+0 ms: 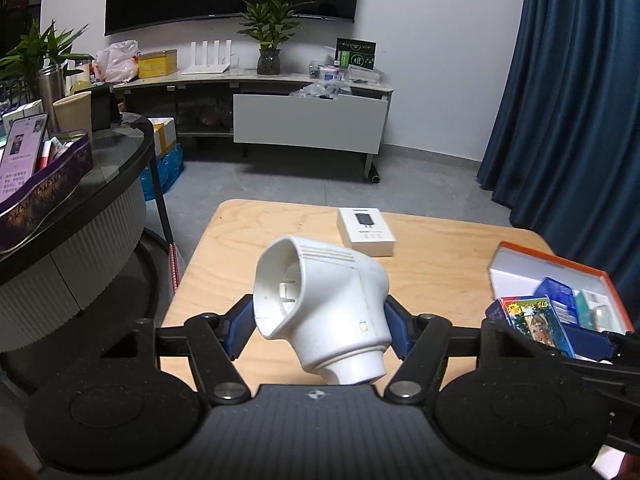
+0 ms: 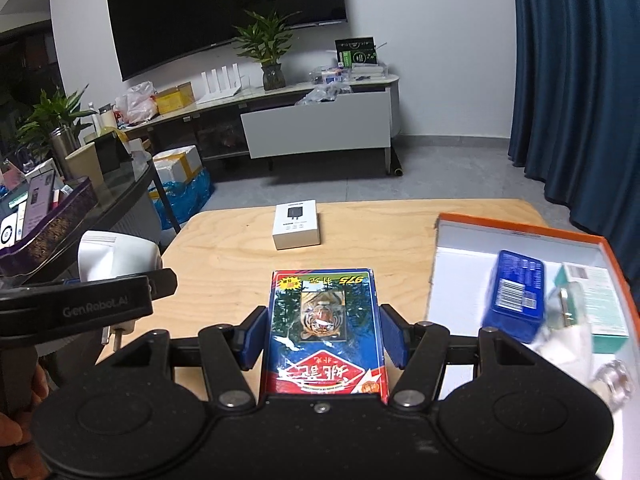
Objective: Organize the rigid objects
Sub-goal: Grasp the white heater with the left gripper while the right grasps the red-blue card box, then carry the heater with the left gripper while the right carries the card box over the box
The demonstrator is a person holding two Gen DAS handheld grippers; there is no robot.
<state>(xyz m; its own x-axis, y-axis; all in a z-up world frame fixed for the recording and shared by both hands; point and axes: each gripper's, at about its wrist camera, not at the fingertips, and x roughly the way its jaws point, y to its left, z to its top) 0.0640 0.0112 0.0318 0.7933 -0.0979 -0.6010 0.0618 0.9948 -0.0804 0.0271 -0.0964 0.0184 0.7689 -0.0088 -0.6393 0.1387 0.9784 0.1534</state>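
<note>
Both tools loaded and held above the wooden tabletop. Left tool clamped on a white angled plug adapter, blue pads pressed against its sides, prongs visible inside the open end. Right tool clenched around a blue and red card box with a tiger picture, gripped by its long edges and pointing away from the camera.

Orange-rimmed open box sat at the right side of the tabletop, already holding a dark blue packet, a teal and white carton and something clear and blurred near its front corner. Sorting judged partly done: some items put away, two more lifted but not yet placed. Small white box with a charger printed on top left alone near the far edge of the tabletop, well apart from the open box, untouched. Remaining work, as far as could be judged: adapter and card box to be set down inside, then the white box collected.
</note>
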